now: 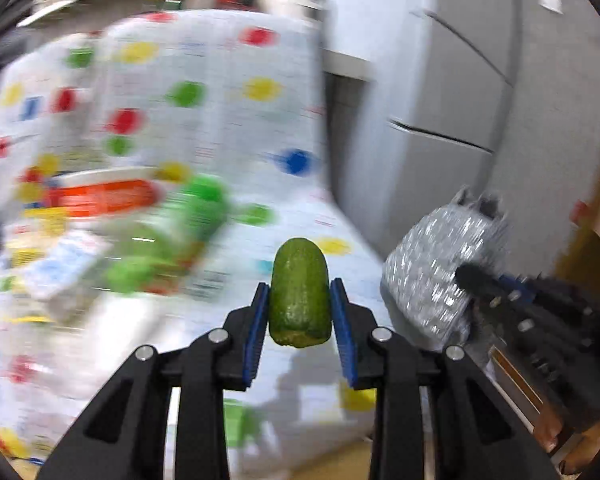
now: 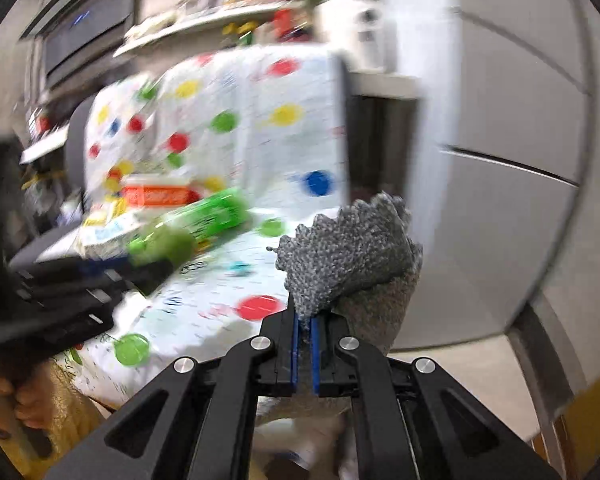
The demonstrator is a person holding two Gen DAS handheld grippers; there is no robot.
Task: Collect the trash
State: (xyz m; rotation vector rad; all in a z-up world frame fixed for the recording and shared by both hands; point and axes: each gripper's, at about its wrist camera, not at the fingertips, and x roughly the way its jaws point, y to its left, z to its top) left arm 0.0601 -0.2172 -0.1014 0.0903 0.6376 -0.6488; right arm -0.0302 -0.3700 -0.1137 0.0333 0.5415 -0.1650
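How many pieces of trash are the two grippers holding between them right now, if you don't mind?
2: a green peel in the left gripper, a silvery foil bag in the right gripper. More trash lies blurred behind.

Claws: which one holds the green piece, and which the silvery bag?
The left claw grips the green piece; the right claw pinches the silvery bag.

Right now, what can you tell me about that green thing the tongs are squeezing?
It looks like a piece of avocado peel: bumpy, dull green skin, rounded at the far end and ragged, yellowish at the near edge. It stands nearly upright, pinched on both sides by the blue pads of the left tongs, held above the dotted cloth. Nothing else touches it.
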